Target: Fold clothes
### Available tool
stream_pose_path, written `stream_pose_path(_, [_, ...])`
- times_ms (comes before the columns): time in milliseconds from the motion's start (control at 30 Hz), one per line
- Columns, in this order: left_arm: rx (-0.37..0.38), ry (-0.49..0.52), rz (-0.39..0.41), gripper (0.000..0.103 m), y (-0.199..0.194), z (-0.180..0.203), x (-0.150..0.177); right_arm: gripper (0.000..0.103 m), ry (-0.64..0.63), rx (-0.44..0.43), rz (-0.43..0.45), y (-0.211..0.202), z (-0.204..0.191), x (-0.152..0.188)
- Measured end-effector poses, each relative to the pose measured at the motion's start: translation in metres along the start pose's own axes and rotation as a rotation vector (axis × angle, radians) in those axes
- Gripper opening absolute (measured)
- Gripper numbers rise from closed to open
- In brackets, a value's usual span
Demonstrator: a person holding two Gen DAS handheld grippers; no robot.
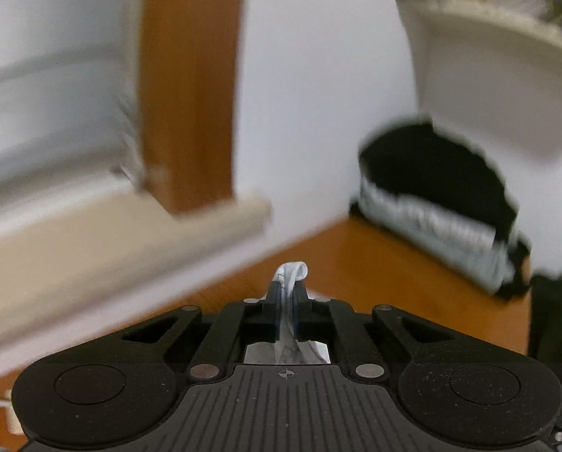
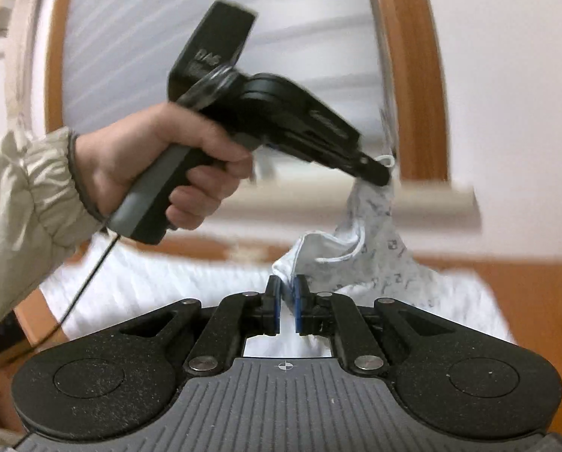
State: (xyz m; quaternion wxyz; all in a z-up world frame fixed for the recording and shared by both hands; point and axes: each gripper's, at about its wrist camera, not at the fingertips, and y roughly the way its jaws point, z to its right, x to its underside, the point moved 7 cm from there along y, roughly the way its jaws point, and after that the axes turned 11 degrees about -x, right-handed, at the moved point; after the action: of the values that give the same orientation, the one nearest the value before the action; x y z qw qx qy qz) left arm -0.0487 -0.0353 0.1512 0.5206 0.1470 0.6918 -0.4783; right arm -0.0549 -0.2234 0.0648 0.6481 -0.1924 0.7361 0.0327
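A small white garment (image 2: 360,248) with a dark scribble print hangs in the air between both grippers. My left gripper (image 2: 382,173) is shut on its upper edge; in the left wrist view a fold of that cloth (image 1: 290,277) pokes out between the closed pads of my left gripper (image 1: 286,293). My right gripper (image 2: 286,290) is shut on a lower corner of the garment, near the camera. The cloth sags in loose folds between the two holds. A hand (image 2: 160,165) in a beige puffy sleeve (image 2: 21,203) holds the left tool.
Below lies a white quilted cloth (image 2: 175,282) on an orange-brown table (image 1: 375,260). A window with a wooden frame (image 1: 190,86) and a pale sill (image 1: 92,241) stands behind. A black and white bundle (image 1: 442,203) sits at the table's far right under a white shelf (image 1: 499,86).
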Motion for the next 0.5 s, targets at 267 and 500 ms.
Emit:
stream_pose_path(267, [-0.108, -0.083, 0.141, 0.006, -0.123, -0.076, -0.093, 0.008, -0.073, -0.147, 0.205, -0.009, -0.058, -0.134])
stream_pose_path(500, [-0.216, -0.160, 0.222, 0.006, -0.218, -0.141, -0.118, 0.008, -0.167, -0.296, 0.266, 0.011, -0.131, -0.199])
